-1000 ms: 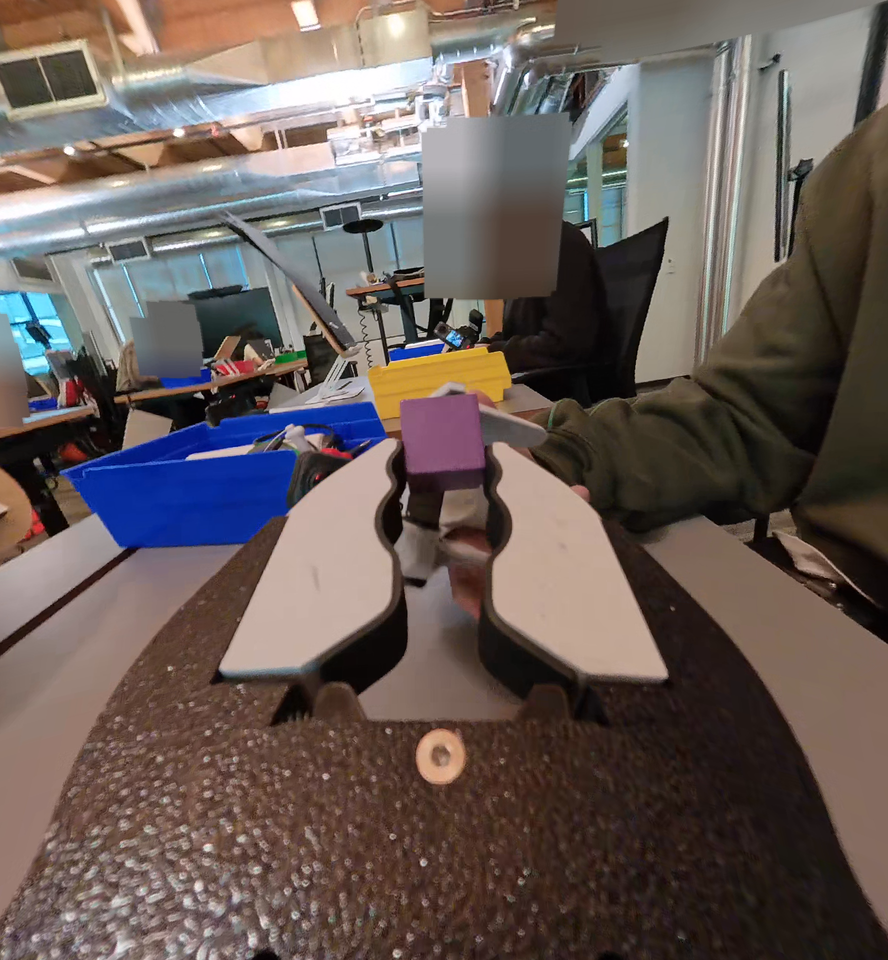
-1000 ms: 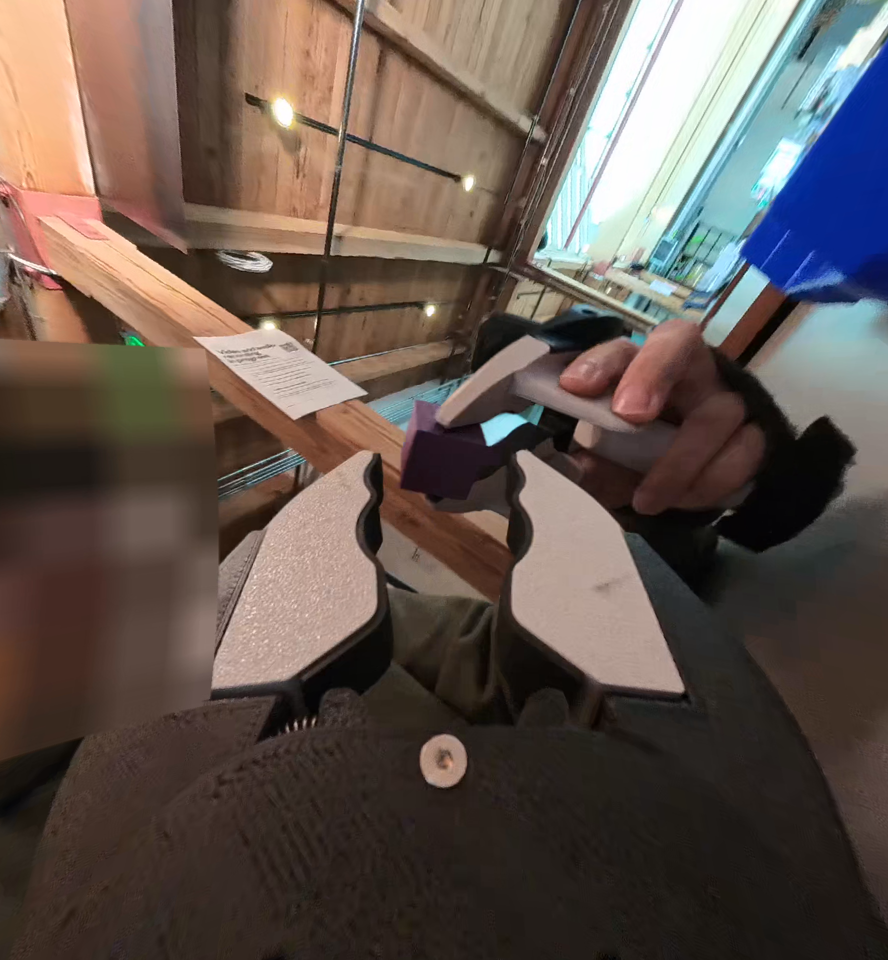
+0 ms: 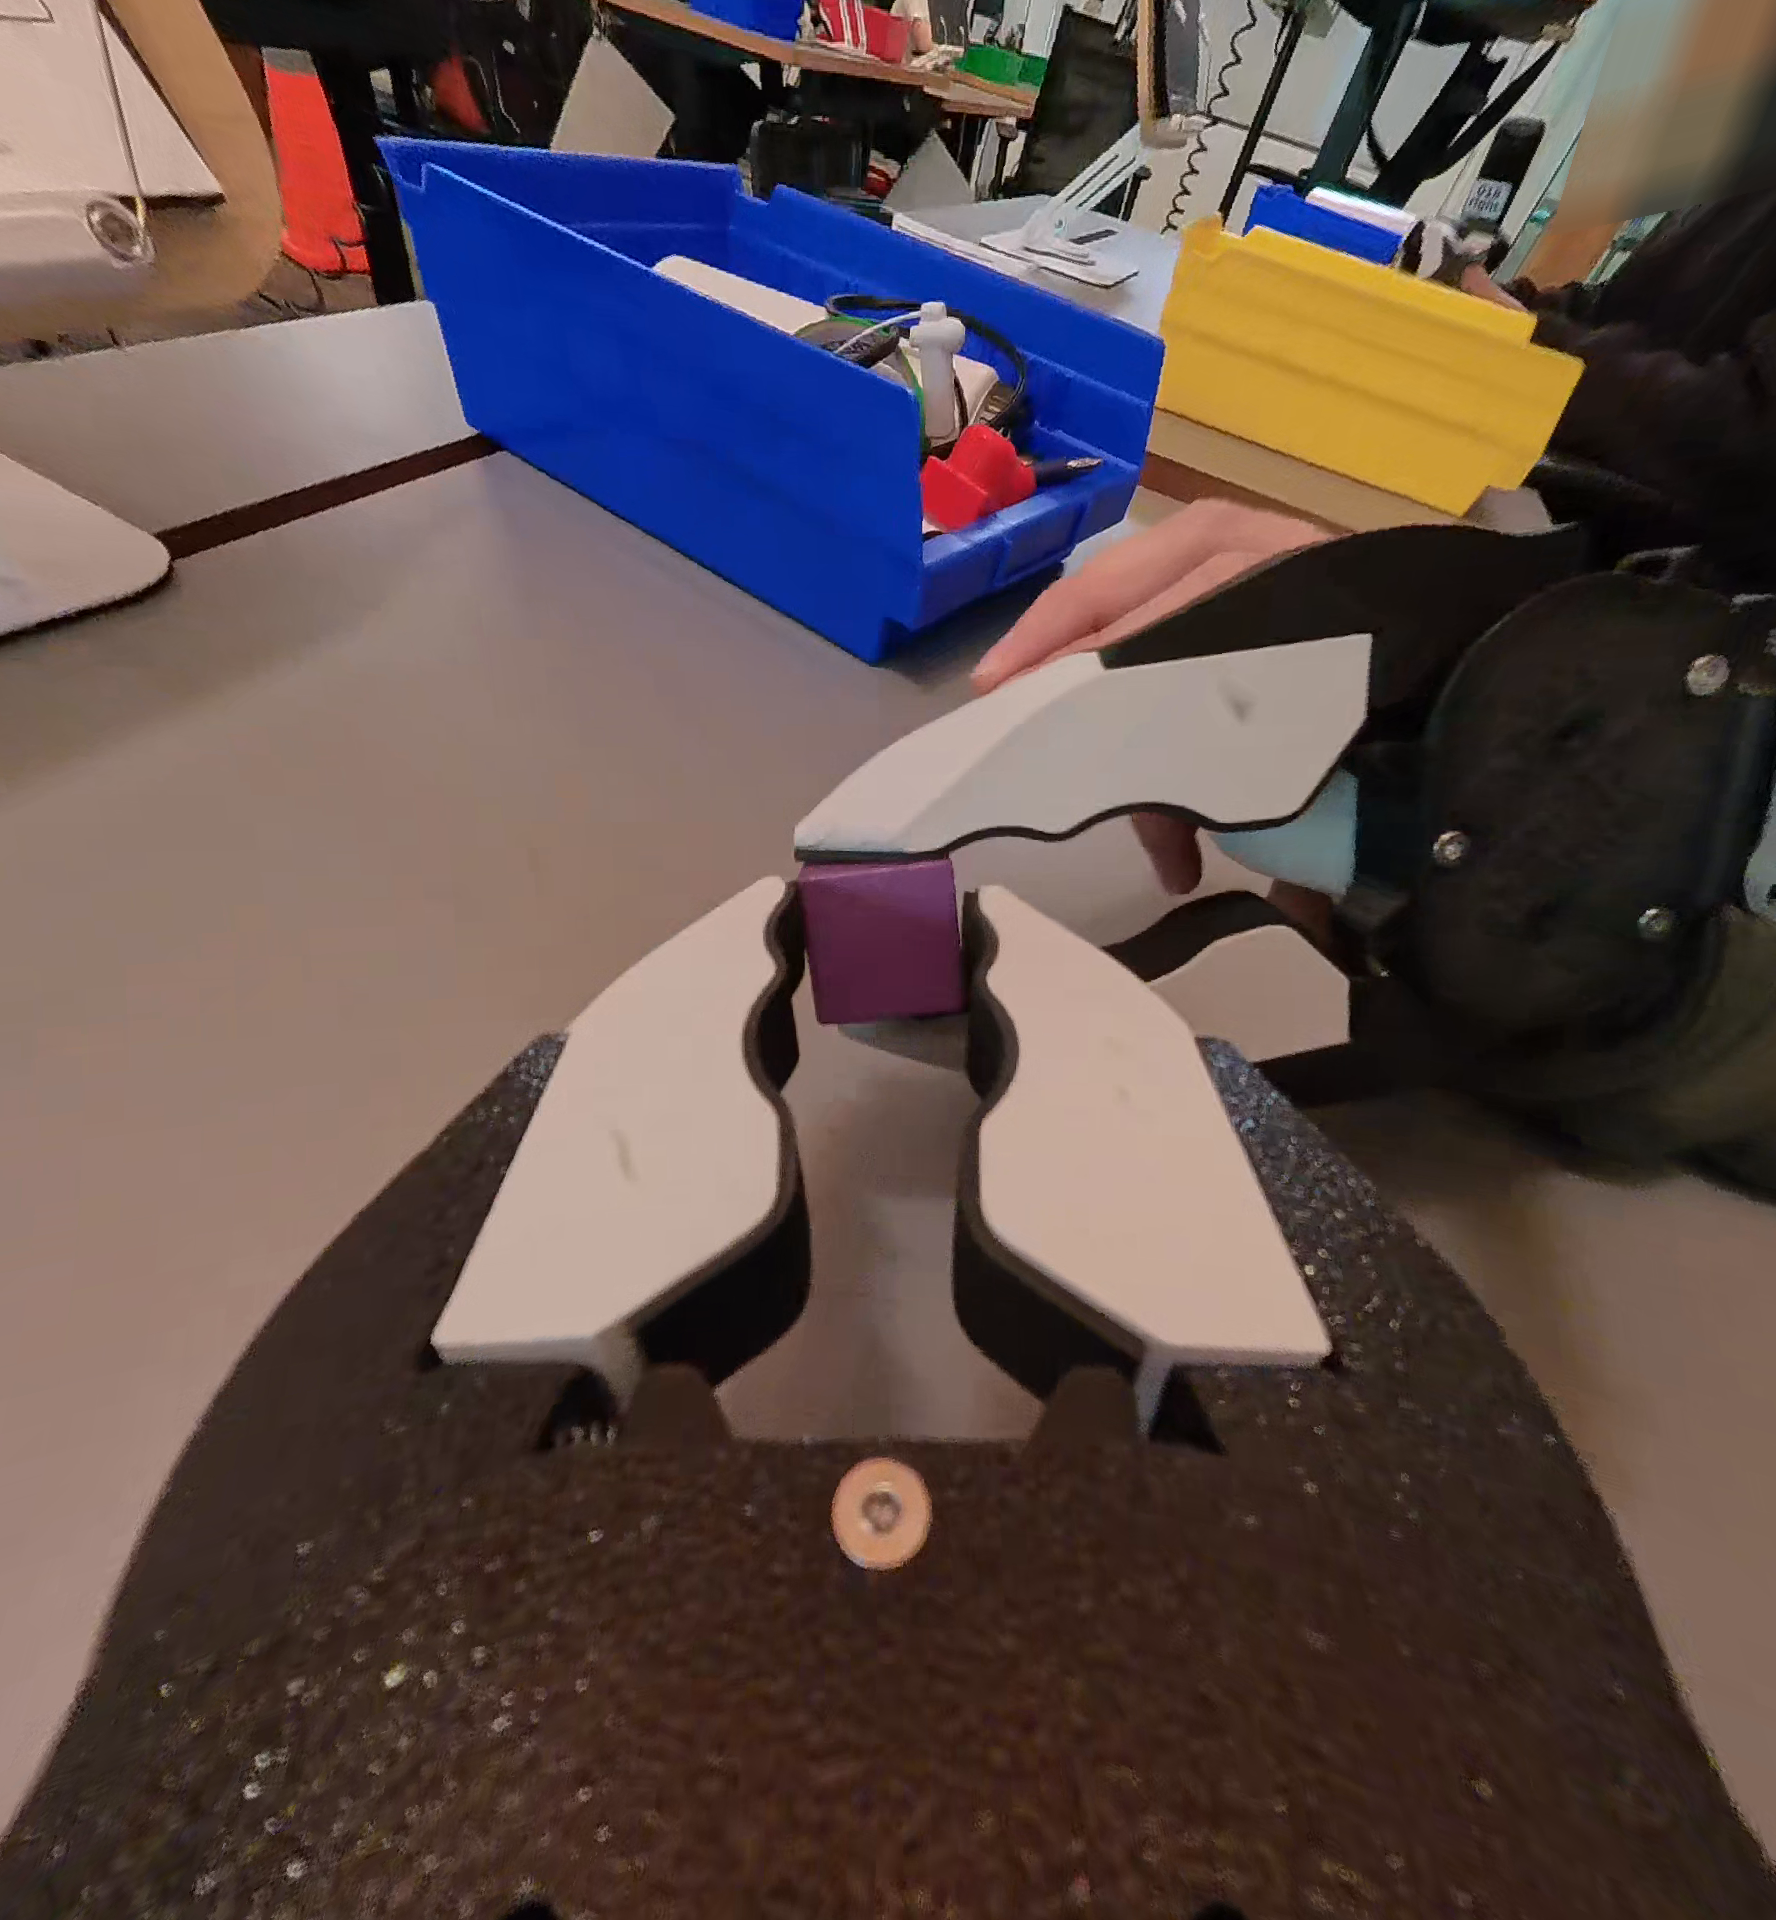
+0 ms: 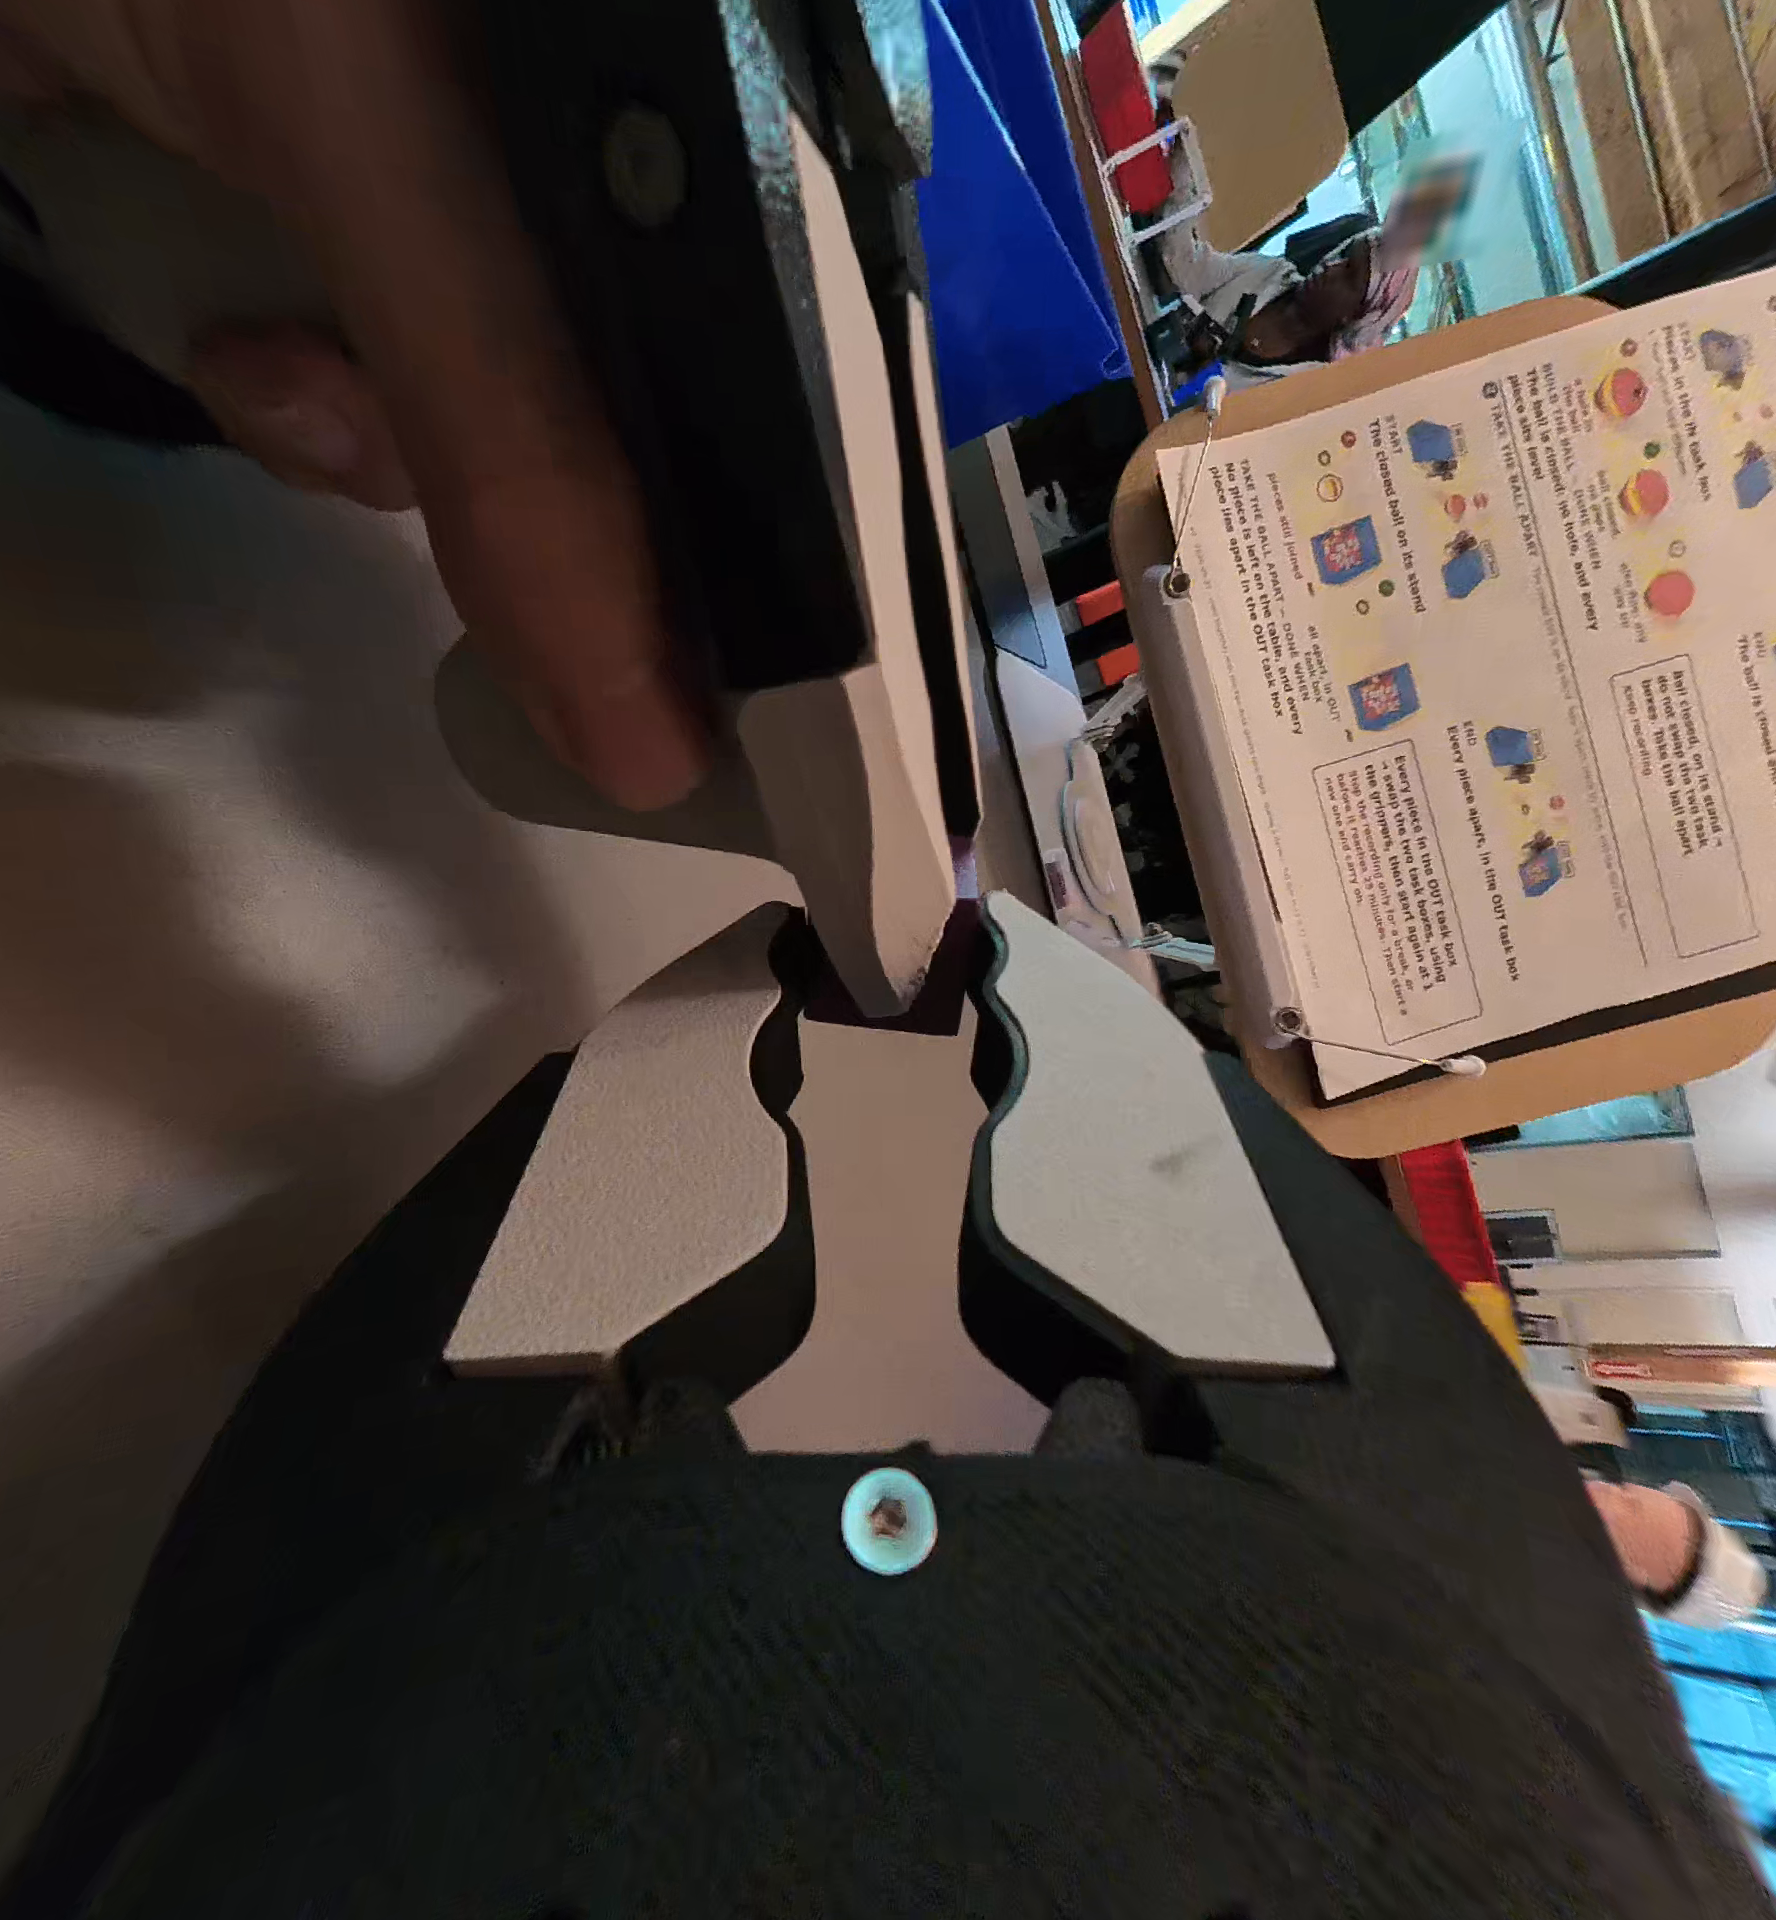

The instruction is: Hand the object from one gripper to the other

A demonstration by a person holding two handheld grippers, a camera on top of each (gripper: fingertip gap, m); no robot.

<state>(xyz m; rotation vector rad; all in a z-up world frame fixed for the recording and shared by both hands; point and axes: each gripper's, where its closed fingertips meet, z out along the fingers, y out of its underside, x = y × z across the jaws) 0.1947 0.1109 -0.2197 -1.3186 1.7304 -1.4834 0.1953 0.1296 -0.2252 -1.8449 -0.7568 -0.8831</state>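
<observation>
Your grey table top [image 3: 344, 831] runs under everything here, and I place the rest by the small purple cube [image 3: 882, 948] at the middle of the left wrist view. Beyond that cube, toward the far edge, stands the long blue plastic bin [image 3: 718, 416] holding cables and a red part; beyond it to the right sits the yellow plastic bin [image 3: 1351, 384]. In the right wrist view, a printed sheet on a brown clipboard [image 4: 1486, 675] stands well to the right of the cube [image 4: 941, 997].

Your left gripper [image 3: 879, 935] has its 2 grey fingers narrowed onto the cube's left and right faces, touching both. Your right gripper [image 3: 879, 951] reaches in from the right: 1 finger lies flat on the cube's top face, the other passes beneath it. In the right wrist view its 2 fingers [image 4: 655, 1174] stand close on either side of the cube, so both grippers grip it at once, above the table.
</observation>
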